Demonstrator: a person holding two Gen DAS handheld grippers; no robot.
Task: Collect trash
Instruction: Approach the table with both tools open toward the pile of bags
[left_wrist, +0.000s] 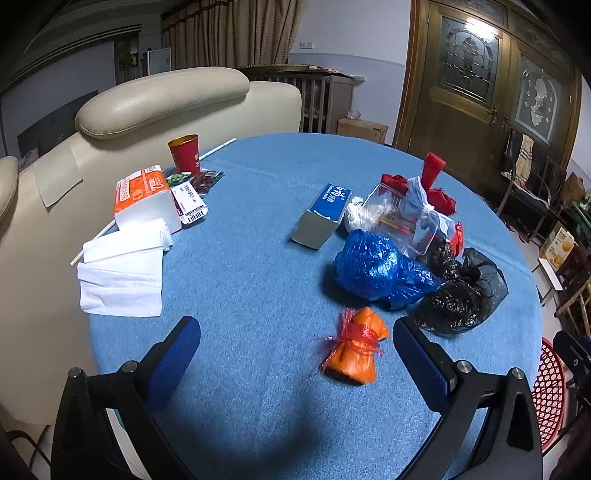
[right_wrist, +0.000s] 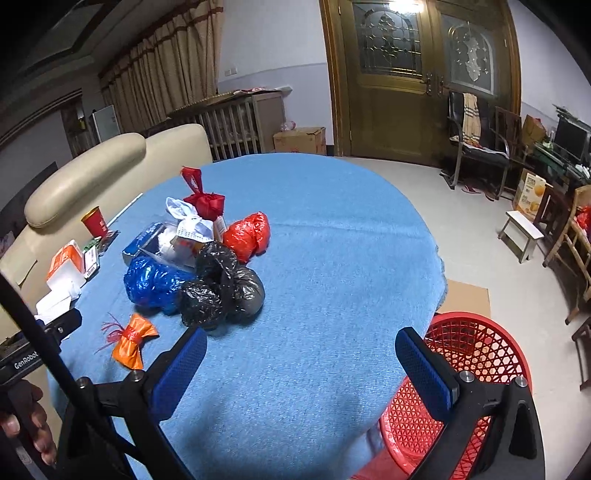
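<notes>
The left hand-held gripper (left_wrist: 295, 354), black-framed with blue textured pads, hovers above the near part of the round blue cloth-covered counter (left_wrist: 258, 406), its jaws spread wide and holding nothing. The right hand-held gripper (right_wrist: 301, 363) hangs over the same counter's near edge, jaws equally wide and empty. In the right wrist view, a person's hand (right_wrist: 26, 424) grips the left tool's handle beyond the counter's near-left rim.

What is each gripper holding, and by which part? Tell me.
Nothing. The left gripper and right gripper both have their fingers spread apart over the table, empty.
</notes>
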